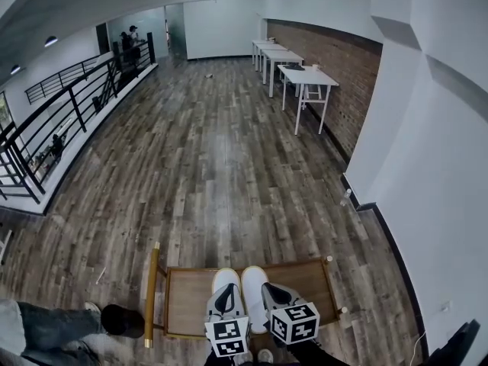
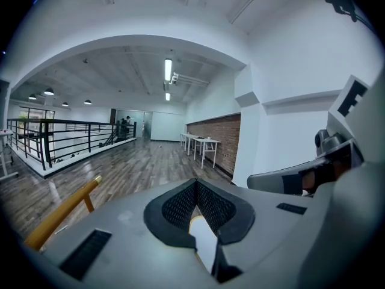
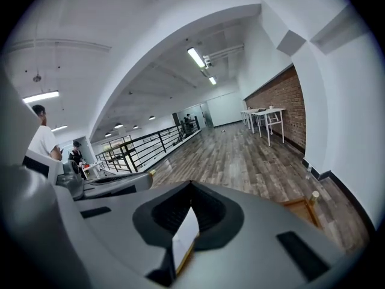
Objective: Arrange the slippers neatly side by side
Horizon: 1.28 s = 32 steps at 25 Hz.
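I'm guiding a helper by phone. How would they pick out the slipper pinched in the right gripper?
On the plank floor sits a low wooden tray. Two white slippers sit side by side at its middle. Yours is the right slipper, pinched by the right gripper; its twin is nearer the tray's yellow rail.

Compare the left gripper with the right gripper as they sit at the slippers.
The left gripper points straight up the head view, along the left slipper; the right gripper slants in from the right. The left gripper sits over its slipper's middle; the right gripper meets the right slipper at its outer edge, partly over the wooden rack. Shared: each has its jaws shut on a thin white slipper part.
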Each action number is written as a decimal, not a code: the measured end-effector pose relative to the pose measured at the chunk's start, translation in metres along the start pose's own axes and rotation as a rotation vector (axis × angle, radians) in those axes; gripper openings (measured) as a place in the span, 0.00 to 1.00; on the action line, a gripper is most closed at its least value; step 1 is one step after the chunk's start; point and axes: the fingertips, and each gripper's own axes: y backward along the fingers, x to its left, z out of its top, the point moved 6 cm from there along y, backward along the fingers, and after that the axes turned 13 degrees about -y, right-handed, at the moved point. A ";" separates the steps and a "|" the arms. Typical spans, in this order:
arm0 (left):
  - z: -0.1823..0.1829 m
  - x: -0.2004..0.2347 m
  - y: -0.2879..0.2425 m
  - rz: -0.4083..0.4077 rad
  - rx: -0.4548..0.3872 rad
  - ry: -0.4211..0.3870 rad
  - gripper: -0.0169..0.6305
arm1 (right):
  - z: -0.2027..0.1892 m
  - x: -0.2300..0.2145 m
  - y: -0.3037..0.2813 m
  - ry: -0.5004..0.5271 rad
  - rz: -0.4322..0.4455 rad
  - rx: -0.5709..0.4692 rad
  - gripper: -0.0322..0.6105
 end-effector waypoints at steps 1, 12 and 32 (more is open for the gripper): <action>-0.001 0.000 0.001 0.001 0.001 0.000 0.03 | 0.000 0.001 0.000 0.008 0.000 -0.004 0.05; -0.006 0.006 0.006 0.016 0.012 -0.001 0.03 | -0.006 0.008 -0.001 0.025 0.001 -0.014 0.05; -0.008 0.007 0.006 0.015 0.021 -0.006 0.03 | -0.008 0.010 -0.003 0.029 0.002 -0.005 0.05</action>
